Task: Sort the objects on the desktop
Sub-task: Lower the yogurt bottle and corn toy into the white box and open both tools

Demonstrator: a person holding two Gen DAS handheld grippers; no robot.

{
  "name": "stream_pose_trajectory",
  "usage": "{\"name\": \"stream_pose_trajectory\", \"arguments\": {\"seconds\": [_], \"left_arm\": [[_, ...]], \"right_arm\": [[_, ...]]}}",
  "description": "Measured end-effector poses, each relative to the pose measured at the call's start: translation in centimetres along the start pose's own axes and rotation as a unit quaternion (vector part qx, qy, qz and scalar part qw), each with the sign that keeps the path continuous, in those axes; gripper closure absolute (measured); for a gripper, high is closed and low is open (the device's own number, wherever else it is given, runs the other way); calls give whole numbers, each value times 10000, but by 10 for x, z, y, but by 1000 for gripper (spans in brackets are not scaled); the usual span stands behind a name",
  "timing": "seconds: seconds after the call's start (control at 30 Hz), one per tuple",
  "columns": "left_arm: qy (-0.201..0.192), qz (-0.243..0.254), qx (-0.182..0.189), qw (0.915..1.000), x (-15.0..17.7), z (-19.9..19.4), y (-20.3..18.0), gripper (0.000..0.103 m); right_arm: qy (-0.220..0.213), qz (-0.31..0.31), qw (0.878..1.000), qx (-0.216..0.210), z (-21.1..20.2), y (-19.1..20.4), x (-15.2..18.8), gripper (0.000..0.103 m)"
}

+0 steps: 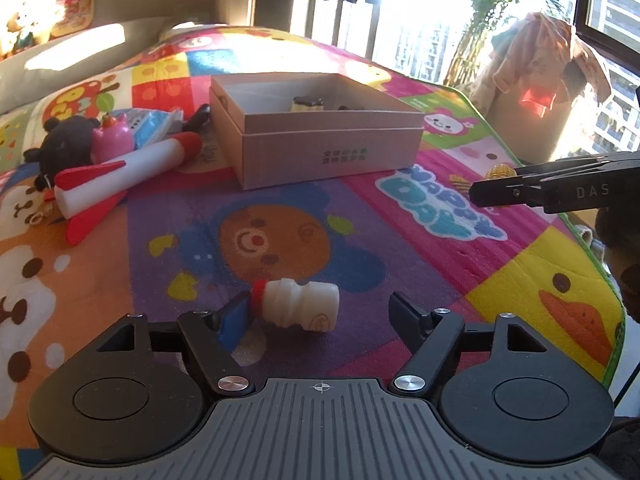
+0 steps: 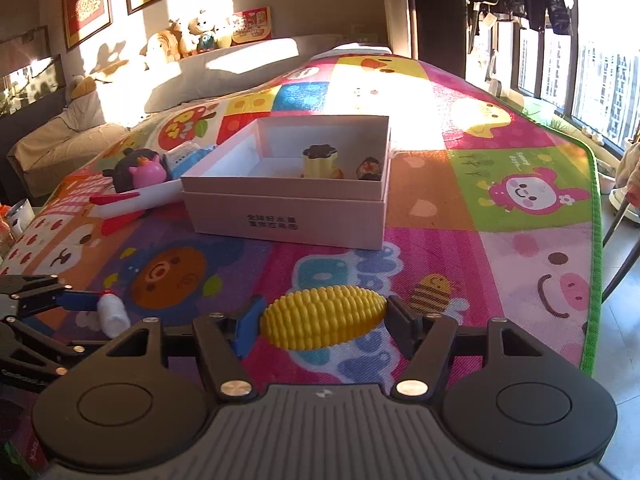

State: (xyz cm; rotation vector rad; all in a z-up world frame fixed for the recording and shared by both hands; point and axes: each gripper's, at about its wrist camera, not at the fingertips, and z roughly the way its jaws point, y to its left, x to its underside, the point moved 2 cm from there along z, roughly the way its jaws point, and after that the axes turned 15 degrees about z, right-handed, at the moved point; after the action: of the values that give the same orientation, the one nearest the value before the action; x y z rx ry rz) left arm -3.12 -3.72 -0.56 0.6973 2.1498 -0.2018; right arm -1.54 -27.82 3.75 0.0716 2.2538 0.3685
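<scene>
Here, two grippers over the mat (image 2: 500,208).
The right gripper (image 2: 322,322) pinches one corn cob (image 2: 324,322); the left gripper (image 1: 320,312) spread around one bottle (image 1: 300,306); the box (image 2: 288,216) holds perhaps two toys.

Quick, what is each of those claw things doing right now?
Left gripper: open around the small white bottle, not gripping.
Right gripper: shut on the toy corn cob.

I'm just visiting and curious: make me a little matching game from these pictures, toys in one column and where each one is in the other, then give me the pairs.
Things:
1. toy corn cob
2. small white bottle with red cap
3. pudding toy
4. toy rocket

Places:
A. inside the open box
B. lying on the mat left of the box
C. between the right gripper fingers
D. on the mat between the open left gripper fingers

Pairs: 1-C, 2-D, 3-A, 4-B
</scene>
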Motion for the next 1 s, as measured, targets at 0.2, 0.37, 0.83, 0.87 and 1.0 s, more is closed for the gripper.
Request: {"name": "stream_pose_trajectory", "arguments": {"seconds": [0.2,0.37,0.83,0.87,1.0], "left_arm": [[52,154,-311,9994,-1,0,0,54],[-160,283,-325,9989,-9,-14,0,54],[-1879,371,-1057,9758,-166,-24,48,20],[-1772,258,-1158,9770,-164,-20,54,20],[-1412,-484,-993,9838,-122,-14,70,4]], "right_arm": [[-147,-367,9992,7,-17,25,8,38],[-330,-879,9953,218,-26,43,9,37],[-1887,-663,9798,-93,-39,74,-136,27],[-1840,-526,9814,-140,-29,72,-146,18],[-1705,6,9853,140,1,57,-155,6]]}}
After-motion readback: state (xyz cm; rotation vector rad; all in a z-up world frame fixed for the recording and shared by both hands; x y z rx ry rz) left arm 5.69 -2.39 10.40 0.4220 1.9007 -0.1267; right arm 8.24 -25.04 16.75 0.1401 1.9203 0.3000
